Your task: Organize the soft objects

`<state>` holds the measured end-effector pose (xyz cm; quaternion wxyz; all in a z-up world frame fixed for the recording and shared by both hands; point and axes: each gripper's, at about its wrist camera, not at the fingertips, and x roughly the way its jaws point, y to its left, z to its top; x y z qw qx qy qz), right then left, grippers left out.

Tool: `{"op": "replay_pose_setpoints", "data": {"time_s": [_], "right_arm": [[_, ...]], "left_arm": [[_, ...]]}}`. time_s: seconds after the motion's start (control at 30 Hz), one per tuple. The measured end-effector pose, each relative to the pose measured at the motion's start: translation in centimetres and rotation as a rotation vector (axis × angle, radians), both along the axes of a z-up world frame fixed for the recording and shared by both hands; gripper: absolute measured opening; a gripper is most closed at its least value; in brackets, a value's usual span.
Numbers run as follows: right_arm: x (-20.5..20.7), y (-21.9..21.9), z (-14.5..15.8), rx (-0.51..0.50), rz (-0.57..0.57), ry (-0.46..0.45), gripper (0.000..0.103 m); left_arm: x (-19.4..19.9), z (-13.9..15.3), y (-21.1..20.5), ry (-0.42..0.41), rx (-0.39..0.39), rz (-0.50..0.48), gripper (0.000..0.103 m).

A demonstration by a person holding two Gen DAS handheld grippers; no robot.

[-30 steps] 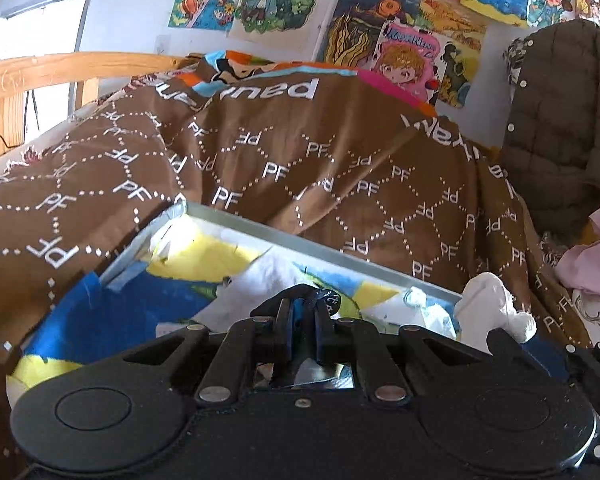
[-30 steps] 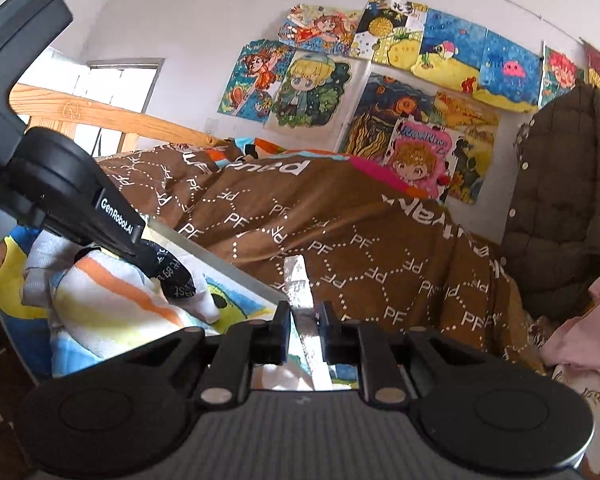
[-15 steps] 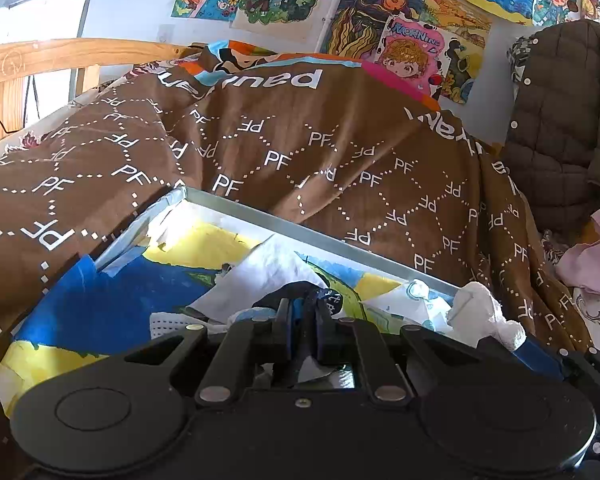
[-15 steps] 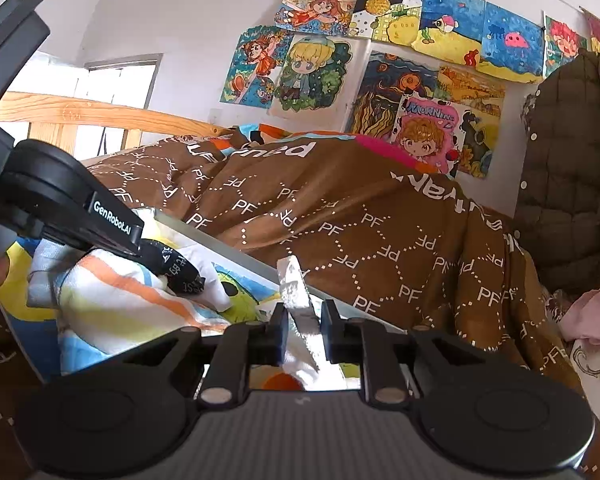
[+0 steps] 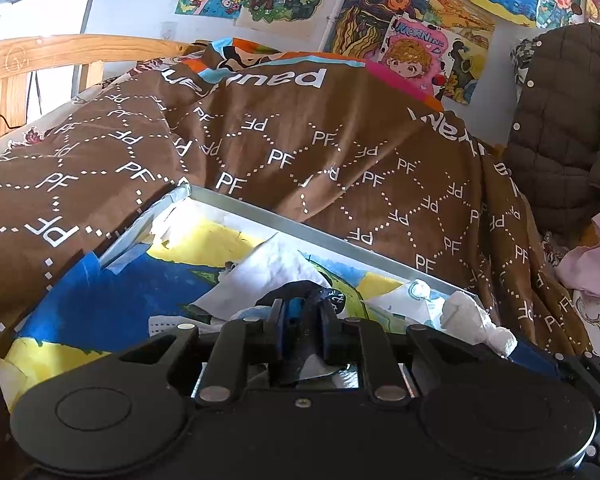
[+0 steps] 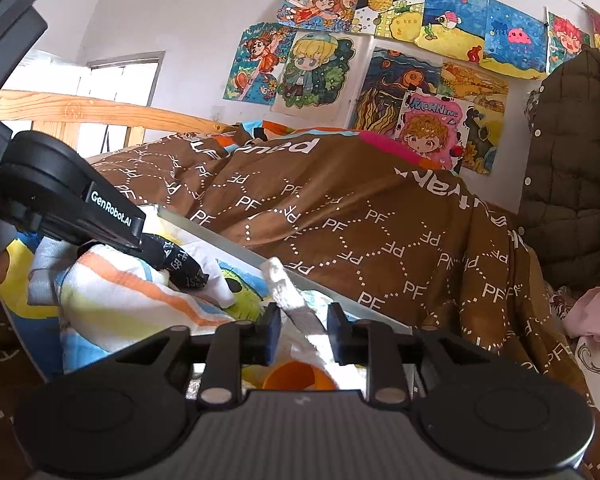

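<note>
Nearest up, the right gripper [image 6: 303,334] is opening, its 2 fingers spread with a white cloth strip [image 6: 290,298] loose between them. The left gripper [image 5: 300,322] is opening too, a black sock [image 6: 180,264] still between its barely parted fingers. Both hang over the framed picture board [image 5: 300,236] with the striped towel [image 6: 132,300]. Beyond lies the brown PF blanket [image 5: 300,152], then wall drawings [image 6: 432,40].

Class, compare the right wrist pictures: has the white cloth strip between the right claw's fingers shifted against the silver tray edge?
Yes. The white cloth strip now leans left across the silver tray edge; earlier it stood upright. The right claw is opening around it.
</note>
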<state>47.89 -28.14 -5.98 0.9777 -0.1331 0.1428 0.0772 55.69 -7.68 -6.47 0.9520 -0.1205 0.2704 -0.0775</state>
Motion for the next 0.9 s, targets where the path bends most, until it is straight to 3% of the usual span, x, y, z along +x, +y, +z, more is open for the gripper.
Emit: {"op": "replay_pose_setpoints", "data": {"time_s": [0.4,0.57,0.9], "right_arm": [[-0.1,-0.3,0.3,0.007,-0.003,-0.001,0.06],[-0.3,-0.5,0.7,0.017,-0.013,-0.009,0.074],[-0.6,-0.6,1.3,0.026,-0.013,-0.016,0.089]], "left_arm": [[-0.3,0.1,0.2,-0.014,-0.01,0.02,0.047],[-0.4,0.1,0.3,-0.017,-0.032,0.044,0.068],[-0.7,0.7,0.5,-0.027,-0.042,0.064,0.083]]}}
